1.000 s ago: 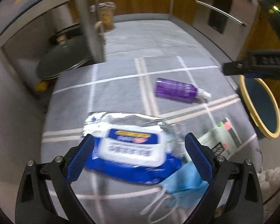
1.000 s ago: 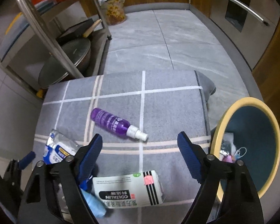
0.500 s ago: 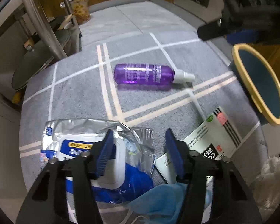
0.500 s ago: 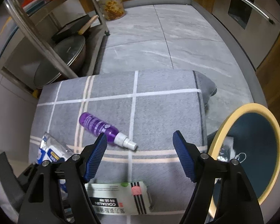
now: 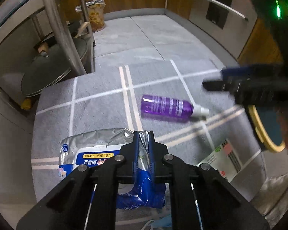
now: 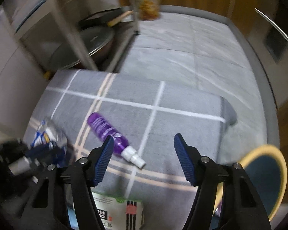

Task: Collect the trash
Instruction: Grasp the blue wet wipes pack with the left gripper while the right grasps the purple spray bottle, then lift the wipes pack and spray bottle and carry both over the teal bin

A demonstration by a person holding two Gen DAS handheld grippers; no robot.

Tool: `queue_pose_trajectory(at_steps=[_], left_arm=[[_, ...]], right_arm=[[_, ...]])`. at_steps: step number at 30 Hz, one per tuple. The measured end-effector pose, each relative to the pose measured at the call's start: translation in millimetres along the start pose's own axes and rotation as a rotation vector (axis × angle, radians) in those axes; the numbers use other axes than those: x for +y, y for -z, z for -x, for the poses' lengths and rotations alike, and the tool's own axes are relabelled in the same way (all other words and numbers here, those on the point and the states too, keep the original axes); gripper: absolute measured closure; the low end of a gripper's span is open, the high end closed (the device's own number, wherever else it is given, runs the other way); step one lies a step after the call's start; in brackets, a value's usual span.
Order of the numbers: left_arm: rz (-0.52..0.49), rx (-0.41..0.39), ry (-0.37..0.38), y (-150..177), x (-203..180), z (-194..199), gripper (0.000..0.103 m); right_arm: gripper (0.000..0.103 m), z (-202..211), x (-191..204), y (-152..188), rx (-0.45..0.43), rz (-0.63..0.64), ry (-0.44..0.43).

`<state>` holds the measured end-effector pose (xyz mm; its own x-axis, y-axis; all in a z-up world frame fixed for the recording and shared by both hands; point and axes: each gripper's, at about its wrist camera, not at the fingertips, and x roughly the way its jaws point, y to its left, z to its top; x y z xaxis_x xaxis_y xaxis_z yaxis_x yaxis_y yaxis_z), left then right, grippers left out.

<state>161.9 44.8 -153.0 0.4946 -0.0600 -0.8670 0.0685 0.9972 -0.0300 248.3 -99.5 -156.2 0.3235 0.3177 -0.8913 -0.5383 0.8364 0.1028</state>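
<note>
My left gripper (image 5: 143,137) is shut on the silver and blue wet-wipe pack (image 5: 98,149), pinching its crumpled right edge on the grey checked mat. A purple spray bottle (image 5: 166,108) lies on its side in the middle of the mat, also in the right wrist view (image 6: 107,132). My right gripper (image 6: 142,151) is open and empty, hovering above the mat just right of the bottle; it shows at the right of the left wrist view (image 5: 245,88). The yellow-rimmed blue bin (image 6: 266,180) stands at the mat's right edge. A white carton (image 6: 117,210) lies near the front.
A metal rack (image 5: 63,30) with a lidded pan (image 5: 53,67) stands at the back left of the mat (image 6: 182,126). A bag of food (image 5: 95,15) sits on the tiled floor behind. Cabinet fronts with bar handles (image 5: 218,5) line the right. A blue face mask (image 5: 163,225) lies at the front edge.
My left gripper has closed from wide open onto the wet-wipe pack's edge. My right gripper has swung left and lower over the mat, nearer the purple bottle, away from the bin.
</note>
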Motion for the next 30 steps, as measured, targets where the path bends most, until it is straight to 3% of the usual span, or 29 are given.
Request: queue_pose_trajectory(at_steps=[5, 22, 30], left_arm=[[0.049, -0.023, 0.029, -7.7, 12.9, 14.0, 0.095], [0.15, -0.024, 0.093, -26.4, 40.0, 5.7, 0.095], [0.145, -0.019, 0.094, -27.3, 40.1, 4.7, 0.095]], right_arm=[[0.049, -24.0, 24.1, 4.2, 0.055, 0.16, -0.018], [0.061, -61.6, 47.5, -10.3, 0.107, 0.21, -0.068], [0.066, -68.8, 57.8, -7.8, 0.135, 0.236, -0.068]])
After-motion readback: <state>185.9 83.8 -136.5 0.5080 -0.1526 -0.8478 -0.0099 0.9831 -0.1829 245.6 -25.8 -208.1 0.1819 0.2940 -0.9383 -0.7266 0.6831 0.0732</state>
